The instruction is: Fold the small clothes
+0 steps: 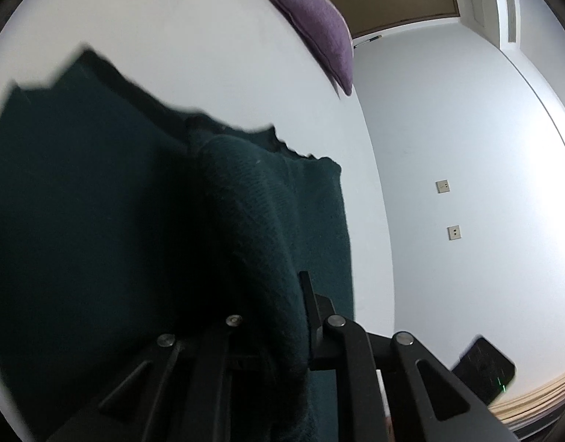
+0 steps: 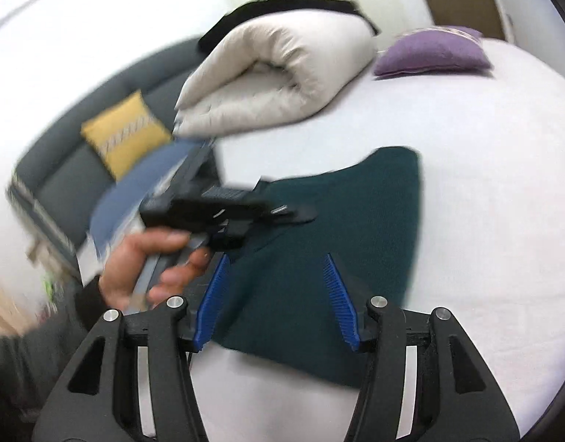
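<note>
A dark green knitted garment [image 2: 341, 228] lies on the white bed [image 2: 485, 184]. In the left wrist view a fold of the same garment [image 1: 253, 228] hangs between my left gripper's fingers; the left gripper [image 1: 278, 294] is shut on it and the tips are buried in cloth. In the right wrist view the left gripper [image 2: 289, 213] reaches over the garment's near left part, held by a hand [image 2: 153, 261]. My right gripper [image 2: 275, 280] is open and empty, its blue pads [image 2: 212, 294] spread above the garment's near edge.
A rolled cream duvet [image 2: 278, 77] lies at the back of the bed. A purple cushion [image 2: 433, 55] lies at the far right, also in the left wrist view [image 1: 315, 25]. A grey sofa with a yellow cushion [image 2: 124, 132] stands left. A black device [image 1: 485, 372] sits by the wall.
</note>
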Available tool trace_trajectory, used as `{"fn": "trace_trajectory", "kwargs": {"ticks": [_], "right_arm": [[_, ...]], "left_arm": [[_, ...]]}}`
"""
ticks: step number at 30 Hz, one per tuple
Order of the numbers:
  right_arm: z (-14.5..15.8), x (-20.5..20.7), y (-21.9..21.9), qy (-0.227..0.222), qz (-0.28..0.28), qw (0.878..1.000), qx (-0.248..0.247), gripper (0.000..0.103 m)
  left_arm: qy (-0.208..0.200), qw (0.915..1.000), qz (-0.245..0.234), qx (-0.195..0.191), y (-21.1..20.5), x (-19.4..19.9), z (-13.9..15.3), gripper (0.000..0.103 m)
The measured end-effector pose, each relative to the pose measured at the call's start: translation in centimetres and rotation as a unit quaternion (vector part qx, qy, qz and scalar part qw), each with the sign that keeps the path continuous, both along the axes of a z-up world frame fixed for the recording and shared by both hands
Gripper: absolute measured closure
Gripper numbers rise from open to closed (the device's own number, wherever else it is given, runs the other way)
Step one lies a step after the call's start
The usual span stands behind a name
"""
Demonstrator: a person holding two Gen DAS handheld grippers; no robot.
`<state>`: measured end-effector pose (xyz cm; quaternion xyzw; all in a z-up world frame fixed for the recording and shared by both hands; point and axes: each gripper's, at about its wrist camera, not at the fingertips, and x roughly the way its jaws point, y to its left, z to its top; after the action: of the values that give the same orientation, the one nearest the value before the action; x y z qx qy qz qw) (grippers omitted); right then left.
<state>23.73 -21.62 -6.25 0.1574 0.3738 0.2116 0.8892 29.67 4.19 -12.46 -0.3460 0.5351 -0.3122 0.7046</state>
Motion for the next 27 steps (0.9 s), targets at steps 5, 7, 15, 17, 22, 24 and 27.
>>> {"fn": "trace_trajectory", "kwargs": {"ticks": [5,7,15,17,22,24,27], "right_arm": [[-4.1,2.7,1.1,0.044,0.001,0.998,-0.054,0.05],[-5.7,4.0,3.0,0.054,0.007,0.995,-0.08,0.05],[-7.7,4.5,8.9,0.033,0.052,0.985,-0.162,0.05],[-8.4,4.4,10.1,0.028,0.054,0.983,-0.173,0.05],[-8.8,5.2,9.8,0.038,0.048,0.988,-0.143,0.052],[-7.6,5.0,9.5,0.039,0.043,0.992,-0.115,0.052],[-5.5,5.0,8.1,0.032,0.03,0.998,-0.044,0.052]], "left_arm": [[-0.015,0.9992,-0.001,0.038,4.7,0.4,0.8,0.089],[-0.017,0.9985,0.0,0.052,6.3,0.7,0.9,0.089],[0.019,0.997,-0.004,0.076,9.5,1.5,-3.1,0.088],[0.022,0.9984,0.012,0.052,9.5,1.5,-3.3,0.086],[0.005,0.997,0.024,0.073,10.9,-0.1,-2.3,0.081],[-0.035,0.989,0.048,0.136,11.4,-1.3,0.0,0.079],[-0.098,0.9712,0.072,0.205,11.2,-3.1,3.5,0.079]]}}
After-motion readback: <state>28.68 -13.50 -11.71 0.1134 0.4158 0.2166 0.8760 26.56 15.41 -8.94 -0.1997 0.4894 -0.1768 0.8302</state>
